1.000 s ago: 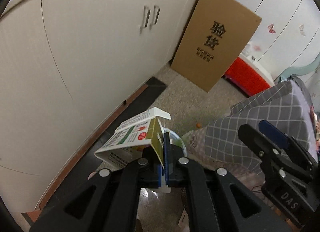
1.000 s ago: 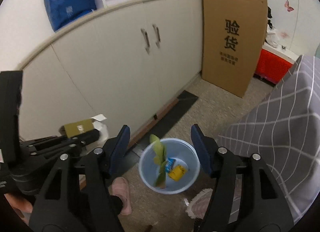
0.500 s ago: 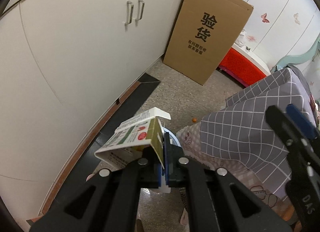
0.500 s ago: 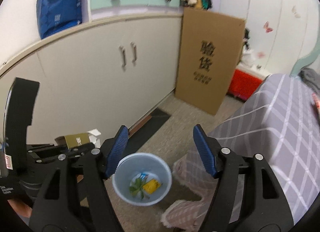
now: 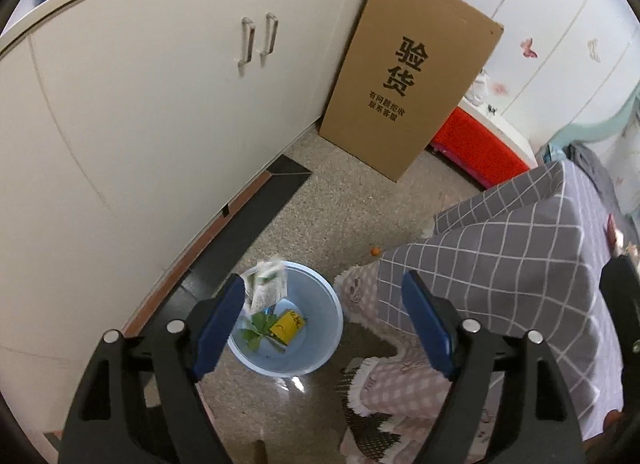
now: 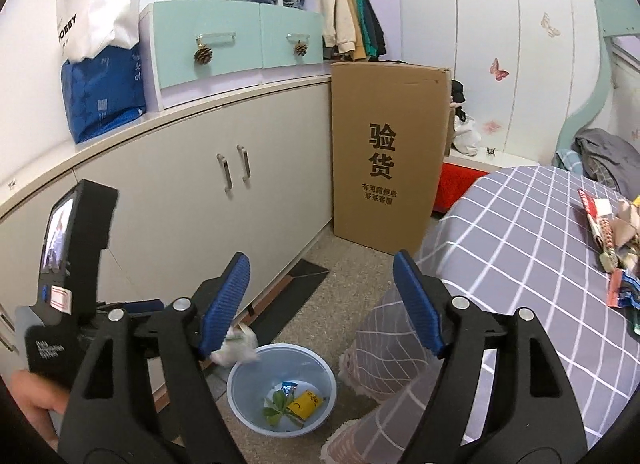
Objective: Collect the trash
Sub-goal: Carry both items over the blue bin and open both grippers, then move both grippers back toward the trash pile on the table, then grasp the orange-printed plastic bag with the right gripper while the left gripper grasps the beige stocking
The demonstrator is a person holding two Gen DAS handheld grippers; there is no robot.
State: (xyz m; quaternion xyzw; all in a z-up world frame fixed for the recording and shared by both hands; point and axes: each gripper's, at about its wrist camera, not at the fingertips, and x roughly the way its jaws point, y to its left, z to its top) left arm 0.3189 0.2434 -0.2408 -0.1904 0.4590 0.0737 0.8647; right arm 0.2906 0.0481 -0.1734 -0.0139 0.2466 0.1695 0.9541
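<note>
the flattened carton [image 5: 267,283] is falling free just ahead of the left gripper [image 5: 322,324], blurred, over the near-left rim of the blue bin [image 5: 320,360], which is sitting on the floor below and between the jaws. the risk i am seeing: the carton is coming down close to the rim and not over the middle, so it may be catching the edge and tipping out onto the floor beside the cabinet [image 5: 160,104], and a light, flat carton is also turning easily in the air. the bin looks light too, so a low jaw might be pushing it away. the left jaws have just been opening and are now standing wide and released, with nothing pressed between them; the carton is near the left finger [image 5: 218,320] but no longer gripped. the right gripper [image 6: 322,304] has also been opening its jaws, and they are wide and empty, pointing over the bin with a leaf [image 6: 276,408] and a yellow wrapper [image 6: 306,404] seen low between them. more trash [image 6: 612,240] is lying on the checked cloth of the table [image 6: 520,232], far to the right of the right jaws, so in my judgement the collecting is not finished, and reaching there too quickly could be dragging the cloth.
</note>
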